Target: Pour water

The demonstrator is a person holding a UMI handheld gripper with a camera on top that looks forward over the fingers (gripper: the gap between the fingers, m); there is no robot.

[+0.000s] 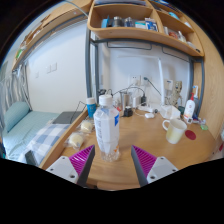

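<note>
Two fingers of my gripper (pixel 111 163) stand well apart, their magenta pads (pixel 144 160) facing each other across a wide gap, and neither presses on anything that I can see. Between them, closer to the left finger, stands a clear plastic water bottle (pixel 106 128) with a blue cap, upright on the wooden table (pixel 150 135). Its base sits level with the fingertips; I cannot tell whether the left pad touches it, but a clear gap shows on the right side.

Just ahead and to the right of the fingers sits a pale mug (pixel 174 130), with a small red disc (pixel 192 133) lying beside it. Beyond the mug a white bottle with a red top (pixel 189 106) stands upright. Straight ahead, past the water bottle, a clutter of small things crowds the far table edge under a white wall. Left of the fingers, off the table, a bed with light blue bedding (pixel 22 128) runs away from me. Overhead, wooden shelves (pixel 128 22) carry assorted items.
</note>
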